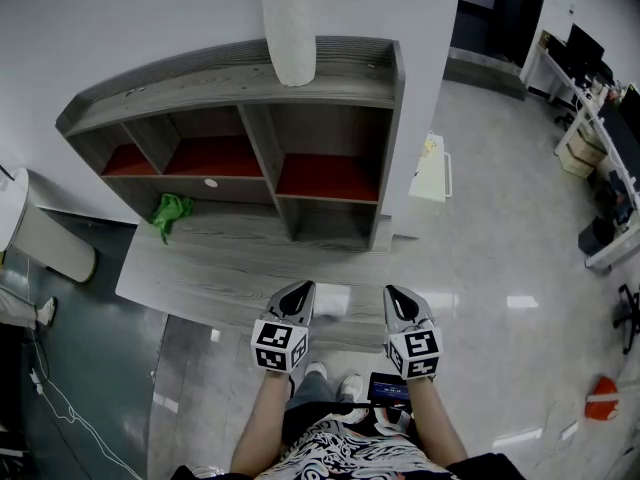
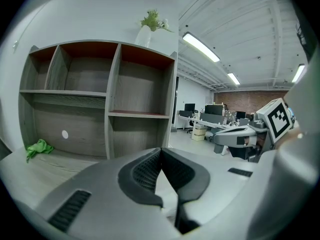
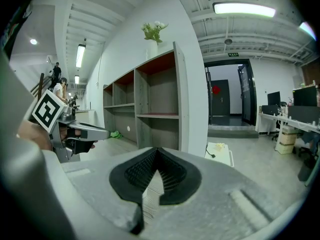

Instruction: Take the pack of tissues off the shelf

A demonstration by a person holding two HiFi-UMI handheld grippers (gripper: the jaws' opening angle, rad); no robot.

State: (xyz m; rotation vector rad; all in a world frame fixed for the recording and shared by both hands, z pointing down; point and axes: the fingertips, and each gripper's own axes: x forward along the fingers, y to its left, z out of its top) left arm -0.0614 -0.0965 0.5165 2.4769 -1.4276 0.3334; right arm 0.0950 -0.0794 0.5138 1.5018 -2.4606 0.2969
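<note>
The left gripper (image 1: 300, 290) is hanging with its jaws fully closed, the ribbed pads meeting at the tips and nothing between them; the left gripper view (image 2: 161, 150) is confirming this. The right gripper (image 1: 397, 296) is likewise hanging with its jaws pressed together and empty, as the right gripper view (image 3: 157, 150) is showing. Both grippers are hovering side by side, apart from each other, over the front edge of the low wooden platform (image 1: 230, 268). The grey shelf unit (image 1: 330, 78) is standing along the back edge of this platform, against the white wall. The green pack of tissues (image 1: 172, 211) is lying crumpled near the back left corner of the platform, at the mouth of the lower left compartment, well apart from both grippers. It is also showing in the left gripper view (image 2: 39, 147). A white vase (image 1: 290, 28) with greenery is standing upright on the top board of the shelf unit, near its middle. A white round disc (image 1: 210, 183) is showing on the back panel of the lower left compartment.
</note>
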